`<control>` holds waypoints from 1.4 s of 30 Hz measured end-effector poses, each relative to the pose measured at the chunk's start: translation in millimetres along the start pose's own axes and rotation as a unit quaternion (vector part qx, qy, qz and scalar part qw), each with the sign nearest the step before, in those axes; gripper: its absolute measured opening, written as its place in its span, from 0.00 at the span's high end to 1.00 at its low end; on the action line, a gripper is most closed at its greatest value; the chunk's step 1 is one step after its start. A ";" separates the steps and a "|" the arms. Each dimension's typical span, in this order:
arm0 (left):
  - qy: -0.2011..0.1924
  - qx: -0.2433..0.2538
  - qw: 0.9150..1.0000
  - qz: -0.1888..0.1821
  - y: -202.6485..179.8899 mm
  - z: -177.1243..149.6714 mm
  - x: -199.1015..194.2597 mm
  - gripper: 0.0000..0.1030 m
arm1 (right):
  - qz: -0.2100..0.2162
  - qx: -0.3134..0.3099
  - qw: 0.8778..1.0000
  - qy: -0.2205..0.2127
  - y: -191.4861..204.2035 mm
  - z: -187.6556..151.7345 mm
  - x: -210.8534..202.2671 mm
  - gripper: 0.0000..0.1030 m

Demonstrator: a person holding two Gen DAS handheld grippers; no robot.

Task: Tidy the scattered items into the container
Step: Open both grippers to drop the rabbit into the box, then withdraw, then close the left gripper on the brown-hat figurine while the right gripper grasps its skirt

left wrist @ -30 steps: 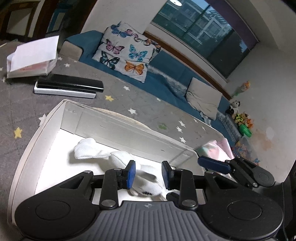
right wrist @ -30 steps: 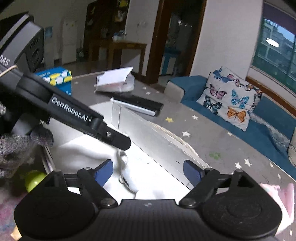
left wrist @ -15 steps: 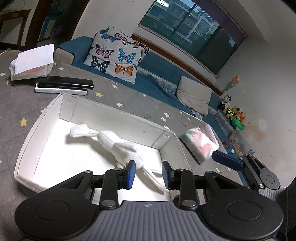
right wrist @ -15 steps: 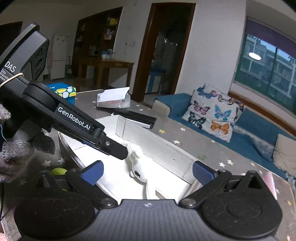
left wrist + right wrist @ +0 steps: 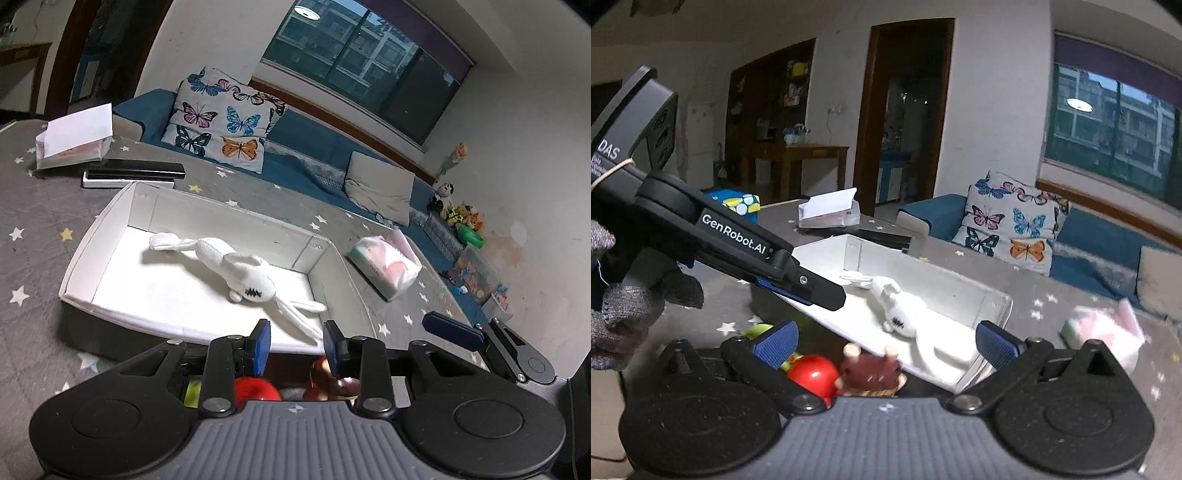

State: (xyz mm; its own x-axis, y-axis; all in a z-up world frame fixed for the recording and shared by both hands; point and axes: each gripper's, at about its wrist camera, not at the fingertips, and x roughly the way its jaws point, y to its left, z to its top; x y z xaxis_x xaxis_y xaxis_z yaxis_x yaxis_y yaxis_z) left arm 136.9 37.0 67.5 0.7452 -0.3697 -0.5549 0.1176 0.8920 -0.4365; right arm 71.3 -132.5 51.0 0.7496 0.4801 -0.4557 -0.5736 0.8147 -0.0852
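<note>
A white plush rabbit (image 5: pixel 240 273) lies stretched out inside the shallow white box (image 5: pixel 96 236) on the grey star-patterned surface. My left gripper (image 5: pixel 296 343) hovers just in front of the box's near edge, jaws a little apart with nothing between them. Below it, in front of the box, sit a red ball (image 5: pixel 258 389) and a brown toy (image 5: pixel 325 376). In the right wrist view my right gripper (image 5: pixel 884 341) stands wide open and empty above the red ball (image 5: pixel 812 373), the brown toy (image 5: pixel 871 373) and a green ball (image 5: pixel 759 328). The rabbit (image 5: pixel 897 306) and box (image 5: pixel 923 280) lie beyond.
A pastel tissue pack (image 5: pixel 384 266) lies right of the box. Flat black and white cases (image 5: pixel 133 171) and a white carton (image 5: pixel 74 136) sit behind it. A blue sofa with a butterfly cushion (image 5: pixel 225 125) runs along the far side. A gloved hand (image 5: pixel 628 306) holds the left gripper.
Both grippers have pulled back from the box, and the toys in front of it have come into view. The right jaws have spread wider. The rabbit stays lying in the box.
</note>
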 end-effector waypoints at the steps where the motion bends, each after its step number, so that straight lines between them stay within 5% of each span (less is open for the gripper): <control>1: 0.000 0.005 1.000 0.002 -0.8 -2.7 -2.2 0.67 | 0.002 0.008 1.000 0.000 0.8 -3.3 -3.1 0.00; 16: 0.034 0.017 0.999 0.004 0.1 -46.5 -5.9 0.67 | 0.003 0.097 0.995 0.009 8.1 -49.7 -10.7 0.00; 25: 0.035 0.027 0.999 -0.016 -10.9 -45.4 0.2 0.67 | 0.000 0.114 0.993 0.044 2.6 -63.6 12.7 0.00; 42: 0.060 0.027 0.997 -0.034 -17.6 -45.0 28.2 0.67 | -0.010 0.160 0.986 0.046 -7.7 -72.7 38.0 0.00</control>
State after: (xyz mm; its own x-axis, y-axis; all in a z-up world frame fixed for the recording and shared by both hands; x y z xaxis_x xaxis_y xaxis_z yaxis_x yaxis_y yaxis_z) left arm 126.3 -0.8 27.7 0.6512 -0.4547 -0.6076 0.2018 0.8756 -0.4389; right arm 80.2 -144.1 -30.1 0.7187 0.4425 -0.5363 -0.4134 0.8922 0.1822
